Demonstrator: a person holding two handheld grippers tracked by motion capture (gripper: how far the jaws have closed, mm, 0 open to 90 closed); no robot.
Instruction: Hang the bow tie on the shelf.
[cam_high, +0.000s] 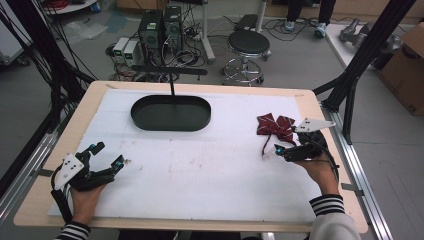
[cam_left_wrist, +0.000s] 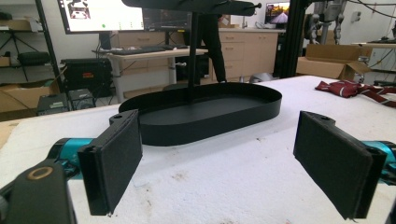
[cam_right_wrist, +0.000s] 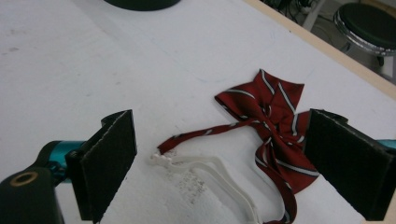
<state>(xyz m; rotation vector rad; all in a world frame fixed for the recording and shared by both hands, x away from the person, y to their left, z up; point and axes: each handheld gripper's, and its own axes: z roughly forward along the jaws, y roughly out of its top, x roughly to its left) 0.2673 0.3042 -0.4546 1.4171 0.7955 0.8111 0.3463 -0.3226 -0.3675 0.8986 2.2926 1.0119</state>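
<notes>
A dark red striped bow tie (cam_high: 274, 127) lies on the white mat at the right, with a red strap and a white elastic band (cam_right_wrist: 219, 173) trailing from it. My right gripper (cam_high: 280, 151) hovers just in front of it, open, and in the right gripper view the bow tie (cam_right_wrist: 273, 116) lies between and beyond the jaws. My left gripper (cam_high: 107, 156) rests open at the mat's near left, nothing between its jaws. A black oval tray (cam_high: 170, 113) with an upright post sits at the far middle; the left gripper view looks straight at this tray (cam_left_wrist: 210, 114).
The white mat (cam_high: 200, 165) covers a wooden table (cam_high: 30, 200). Black frame struts (cam_high: 350, 90) rise at the table's right and left edges. A stool (cam_high: 248, 45), computer boxes and cables stand on the floor beyond the far edge, and a cardboard box (cam_high: 407, 70) at the far right.
</notes>
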